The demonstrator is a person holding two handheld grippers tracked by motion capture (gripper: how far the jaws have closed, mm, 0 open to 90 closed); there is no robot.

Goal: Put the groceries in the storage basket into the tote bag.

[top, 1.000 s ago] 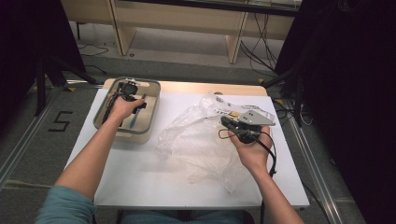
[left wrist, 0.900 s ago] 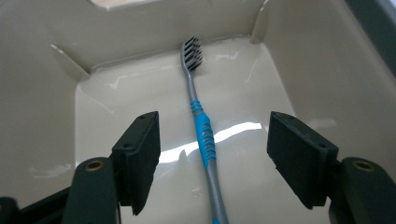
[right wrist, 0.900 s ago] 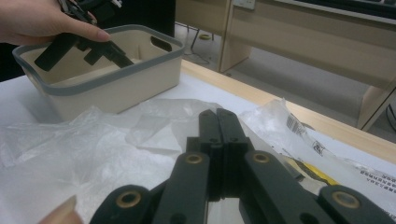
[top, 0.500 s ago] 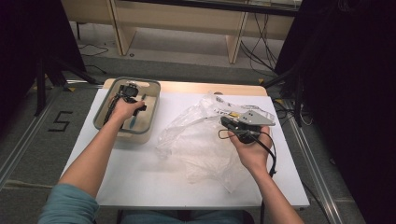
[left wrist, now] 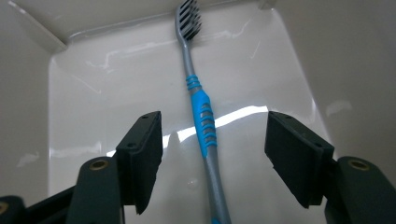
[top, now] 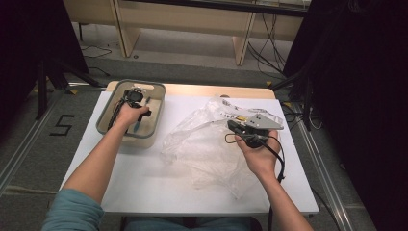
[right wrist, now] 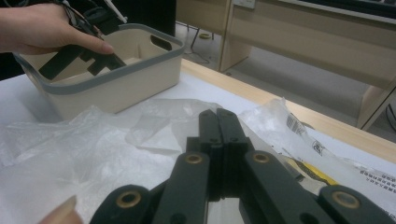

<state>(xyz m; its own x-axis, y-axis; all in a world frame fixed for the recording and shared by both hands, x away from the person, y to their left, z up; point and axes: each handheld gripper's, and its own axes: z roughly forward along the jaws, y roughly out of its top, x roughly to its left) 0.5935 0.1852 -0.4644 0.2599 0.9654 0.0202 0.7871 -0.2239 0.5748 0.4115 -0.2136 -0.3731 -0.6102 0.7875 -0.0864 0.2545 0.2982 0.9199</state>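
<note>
Grey toothbrush (left wrist: 204, 122) with blue ribbed grip, dark bristles, lying flat on the beige tub (left wrist: 93, 79) floor, long axis running away from the left hand-held gripper (left wrist: 215, 154), head farthest, jaws apart either side of the handle, not touching.

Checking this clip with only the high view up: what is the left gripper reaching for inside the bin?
Observer: A toothbrush lies on the floor of the bin, between the open jaws of the left gripper.
Operator: Are the pads on it?
Observer: No, the pads stand clear of the handle on both sides, though the jaws have just been closing.
Operator: And the right gripper?
Observer: The right gripper is shut, with nothing visible between its jaws, above the plastic bag.
</note>
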